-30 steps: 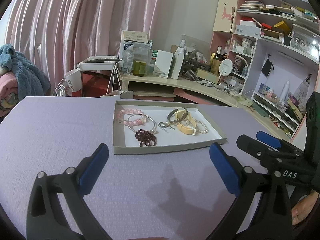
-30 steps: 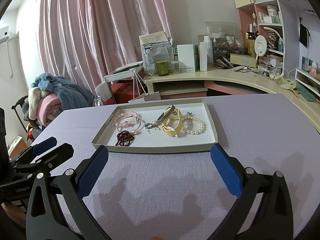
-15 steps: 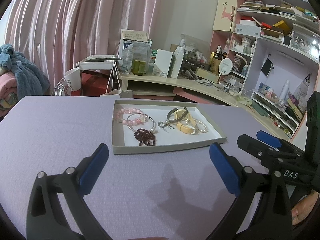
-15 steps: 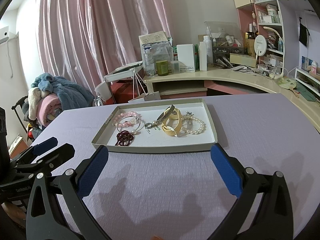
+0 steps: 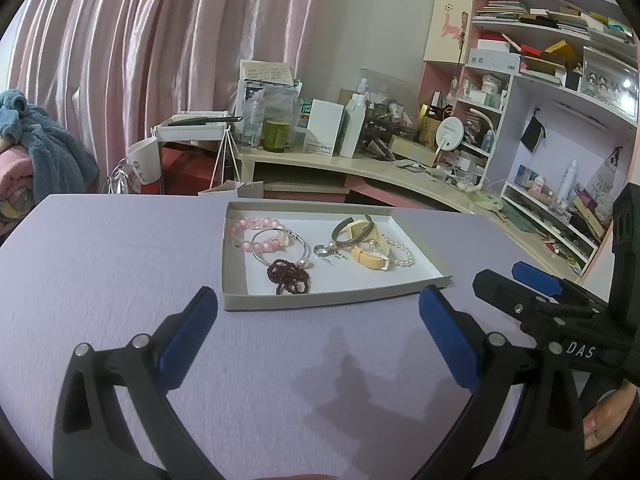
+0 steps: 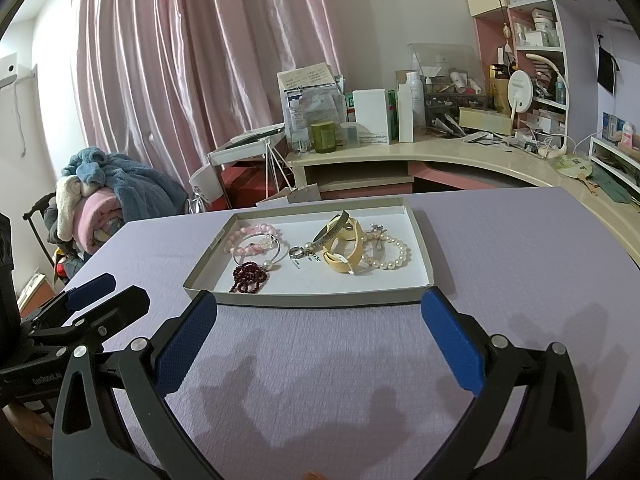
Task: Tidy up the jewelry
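Both grippers spread wide, empty: left gripper (image 5: pixel 318 312) and right gripper (image 6: pixel 320 316) hover over the lavender table (image 6: pixel 520 260), short of the tray (image 6: pixel 304 300). Neither touches anything.

All jewelry sits inside the tray, none on the cloth. Left part: pink bead bracelet (image 6: pixel 250 233) overlapped by silver bangle (image 6: pixel 280 254), dark red bead strand (image 6: pixel 249 276) just in front, touching the bangle. Middle: small silver ring (image 6: pixel 296 253) with a tag. Right part: yellow strap (image 6: pixel 344 252) tangled with a grey cuff (image 6: pixel 332 229), pearl bracelet (image 6: pixel 394 254) beside it, touching the strap; something small and silver behind the pearls, too small to name.

Stage unclear: pieces in the tray fits a sorted end state, but the overlaps also fit a pile awaiting separation. No call on which.

If a pick follows, judgement only: take loose outer pieces such as the pearls or the red strand, which look easier than the tangled strap and cuff. Come down from above, pinch one strand only, lift slowly so neighbours don't drag. Tray looks light cardboard, may slide; the other gripper could steady its rim.
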### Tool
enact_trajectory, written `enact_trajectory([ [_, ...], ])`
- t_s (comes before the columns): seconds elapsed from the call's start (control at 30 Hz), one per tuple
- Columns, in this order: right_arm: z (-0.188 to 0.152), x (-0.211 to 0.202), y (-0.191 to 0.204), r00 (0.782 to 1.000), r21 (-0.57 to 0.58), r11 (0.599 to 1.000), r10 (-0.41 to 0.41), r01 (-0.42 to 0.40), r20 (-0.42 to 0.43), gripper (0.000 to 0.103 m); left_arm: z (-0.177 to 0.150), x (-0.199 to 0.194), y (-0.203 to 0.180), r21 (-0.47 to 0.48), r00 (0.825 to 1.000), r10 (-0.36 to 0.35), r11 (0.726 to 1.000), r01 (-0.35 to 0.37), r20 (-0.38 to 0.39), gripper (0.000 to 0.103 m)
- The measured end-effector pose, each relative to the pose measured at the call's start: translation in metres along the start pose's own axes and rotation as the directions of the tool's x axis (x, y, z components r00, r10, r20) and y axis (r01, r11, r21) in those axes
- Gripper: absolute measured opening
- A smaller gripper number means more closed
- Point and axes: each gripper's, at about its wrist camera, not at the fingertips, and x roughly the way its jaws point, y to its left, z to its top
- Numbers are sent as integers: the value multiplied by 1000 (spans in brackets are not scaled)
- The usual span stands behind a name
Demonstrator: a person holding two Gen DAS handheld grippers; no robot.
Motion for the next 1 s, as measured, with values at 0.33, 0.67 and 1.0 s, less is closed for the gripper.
enact_trajectory([
  [0.33,0,-1,0,1000,-1,1000,-1,1,1,102,-1,0,-2,1,1000,-1,1000,1,0,101],
  [0.67,0,0,-1,1000,-1,1000,0,0,0,102,-5,-1,-10,5,1000,-4,1000,4,-4,101],
  [1.0,1,0,-1,1000,0,1000,0,0,1,102,-5,0,-14,3,1000,-7,1000,7,-8,101],
])
